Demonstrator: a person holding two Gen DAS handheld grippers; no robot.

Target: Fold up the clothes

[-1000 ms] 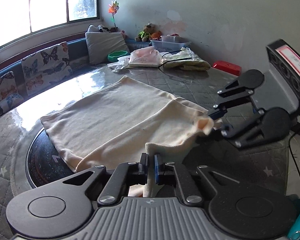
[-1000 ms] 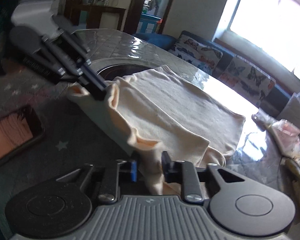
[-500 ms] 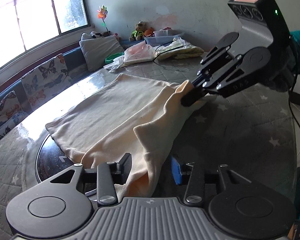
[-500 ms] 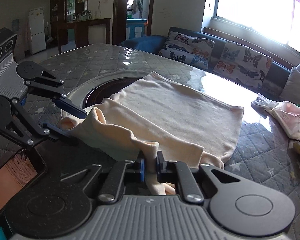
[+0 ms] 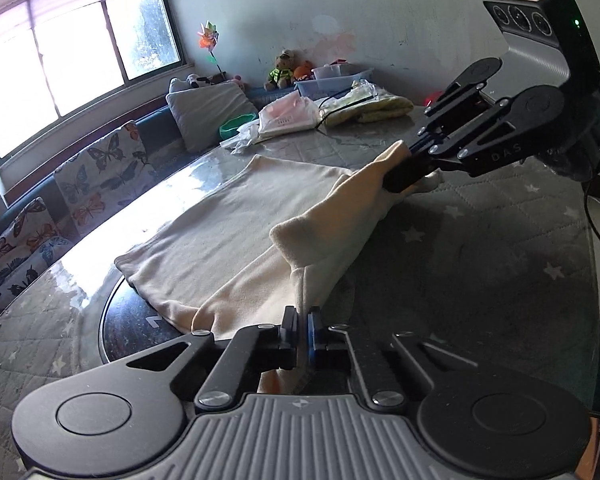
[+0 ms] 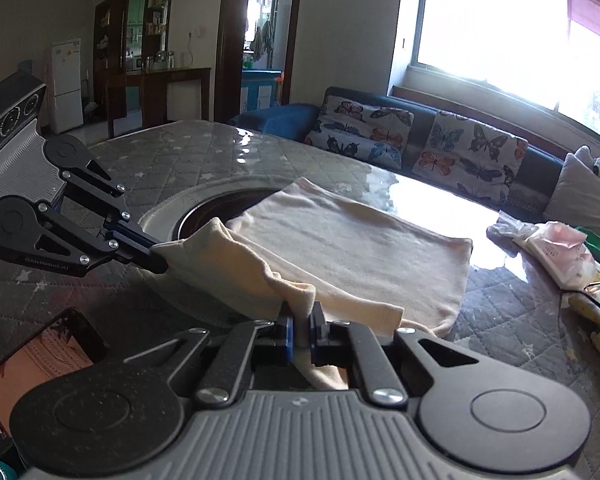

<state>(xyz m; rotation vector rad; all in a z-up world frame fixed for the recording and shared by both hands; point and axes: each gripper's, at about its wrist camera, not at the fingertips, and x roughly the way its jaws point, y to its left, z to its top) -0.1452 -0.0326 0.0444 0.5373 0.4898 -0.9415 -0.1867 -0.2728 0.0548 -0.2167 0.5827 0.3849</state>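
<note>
Left tool [image 5: 302, 330]: pressed together, pinching the near edge of the cream knitted garment [image 5: 236, 236] at the bottom centre of the left wrist view. Right tool [image 6: 301, 330]: likewise pressed together on a fold of the same edge, bottom centre of the right wrist view. In the left view the right tool [image 5: 398, 178] shows at centre right, its corner of cloth raised off the bench.

Garment: near edge hangs lifted between the two tools; far part lies flat on the grey quilted star-print bench [image 5: 480, 264], partly over the dark round inset [image 6: 216, 212].

Step, judged: both near corners gripped, start of a fold. Next move calls for carrying both corners together toward the far edge, level, keeping the cloth taut.

Versus half a second ago: the left tool stood spread around the cloth, now clamps it. Right tool's corner sits higher than a second ago.
</note>
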